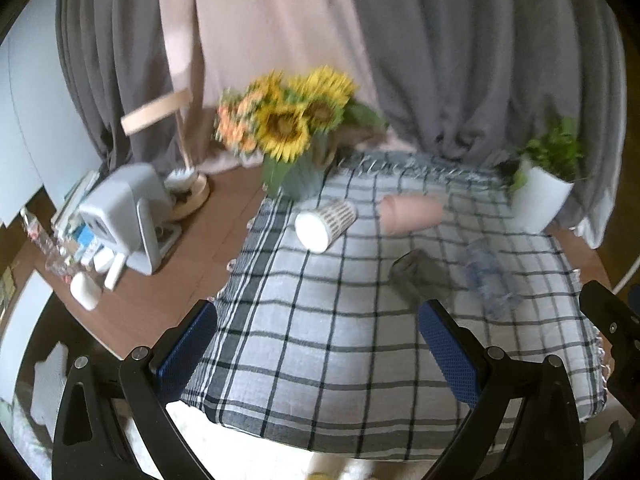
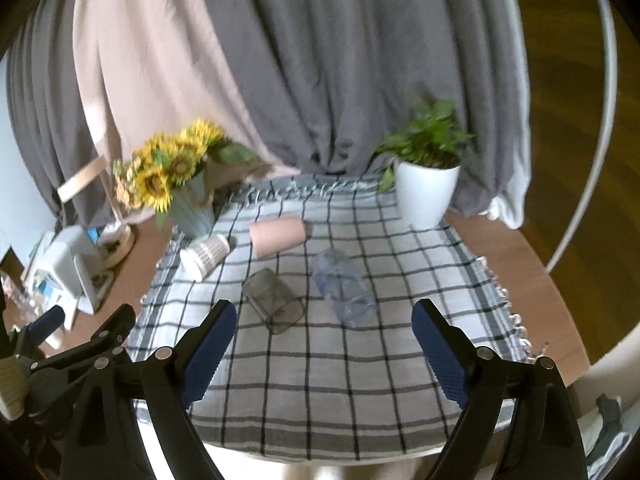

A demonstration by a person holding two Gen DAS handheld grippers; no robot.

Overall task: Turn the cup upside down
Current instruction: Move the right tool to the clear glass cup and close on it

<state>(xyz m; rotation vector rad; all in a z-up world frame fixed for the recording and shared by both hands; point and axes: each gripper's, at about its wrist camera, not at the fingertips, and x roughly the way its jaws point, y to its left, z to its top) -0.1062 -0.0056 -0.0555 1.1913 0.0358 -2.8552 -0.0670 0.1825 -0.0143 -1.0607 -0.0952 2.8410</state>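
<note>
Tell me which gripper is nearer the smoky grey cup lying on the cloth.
Right, probably. The grey cup lies just ahead of the right gripper, near its left finger. The left gripper sits farther back, with the cup ahead to its right.

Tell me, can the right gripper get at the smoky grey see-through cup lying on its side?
Probably yes: the right gripper is open and empty, and only bare checked cloth lies between it and the grey cup.

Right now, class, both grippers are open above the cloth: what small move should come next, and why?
Probably ease the right gripper forward toward the smoky grey cup. It lies on its side nearest those open fingers, and all four cups are tipped over, none yet gripped.
</note>
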